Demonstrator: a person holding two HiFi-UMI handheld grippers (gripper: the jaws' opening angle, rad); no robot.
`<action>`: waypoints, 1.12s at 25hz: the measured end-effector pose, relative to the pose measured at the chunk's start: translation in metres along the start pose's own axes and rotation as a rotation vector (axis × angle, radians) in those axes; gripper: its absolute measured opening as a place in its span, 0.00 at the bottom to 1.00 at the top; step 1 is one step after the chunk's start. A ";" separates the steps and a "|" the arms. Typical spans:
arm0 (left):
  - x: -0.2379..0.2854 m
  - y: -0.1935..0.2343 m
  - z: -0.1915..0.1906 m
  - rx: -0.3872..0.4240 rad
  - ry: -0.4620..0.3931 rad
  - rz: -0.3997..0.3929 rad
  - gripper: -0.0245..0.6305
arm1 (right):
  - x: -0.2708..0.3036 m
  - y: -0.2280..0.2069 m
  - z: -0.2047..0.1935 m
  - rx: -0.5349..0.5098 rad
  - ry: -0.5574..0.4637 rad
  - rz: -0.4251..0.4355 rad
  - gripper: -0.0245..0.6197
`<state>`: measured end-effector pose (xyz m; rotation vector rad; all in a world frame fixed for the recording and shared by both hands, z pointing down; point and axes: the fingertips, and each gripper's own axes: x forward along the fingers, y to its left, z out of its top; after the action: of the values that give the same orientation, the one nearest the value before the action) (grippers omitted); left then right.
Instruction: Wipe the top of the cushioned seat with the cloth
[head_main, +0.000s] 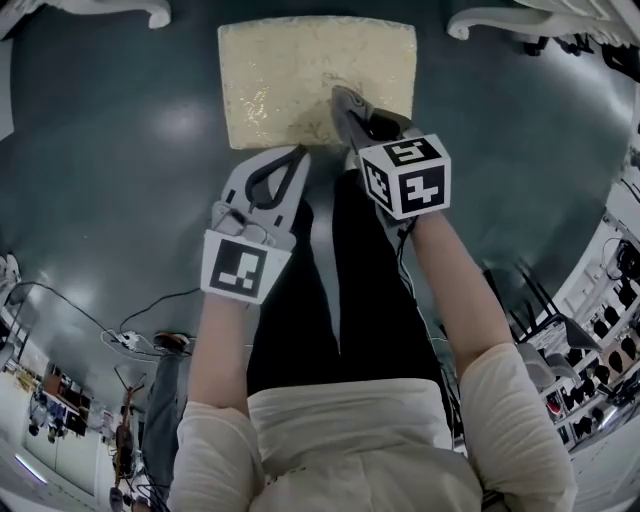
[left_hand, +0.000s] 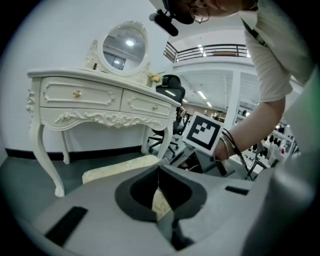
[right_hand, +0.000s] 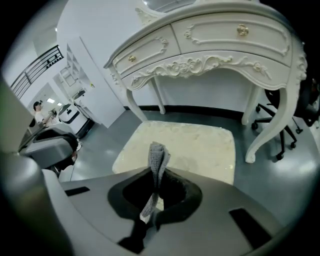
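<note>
The square cushioned seat (head_main: 300, 70) is pale cream-yellow with a faint floral damask pattern. The knitted cloth (right_hand: 159, 152) is mid grey. The left hand-held gripper (head_main: 299, 151) and right hand-held gripper (head_main: 341, 95) are light grey, their cubes marked black on white. The glossy floor (head_main: 120, 150) is dark teal-grey

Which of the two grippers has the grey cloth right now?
The right gripper: a folded grey knitted cloth is pinched between its jaws, over the cream cushioned seat. The left gripper has its jaws together, nothing between them.
</note>
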<state>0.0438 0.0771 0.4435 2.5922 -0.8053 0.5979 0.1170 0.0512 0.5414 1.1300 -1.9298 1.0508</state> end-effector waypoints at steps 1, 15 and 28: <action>-0.010 0.007 -0.007 -0.015 0.004 0.012 0.04 | 0.007 0.014 -0.002 -0.016 0.010 0.014 0.08; -0.113 0.082 -0.075 -0.093 0.006 0.120 0.04 | 0.100 0.156 -0.010 -0.154 0.091 0.143 0.08; -0.109 0.107 -0.088 -0.135 0.018 0.140 0.04 | 0.123 0.145 0.004 -0.157 0.079 0.134 0.08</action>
<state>-0.1268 0.0826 0.4865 2.4198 -0.9925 0.5834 -0.0647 0.0457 0.5972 0.8705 -2.0089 0.9797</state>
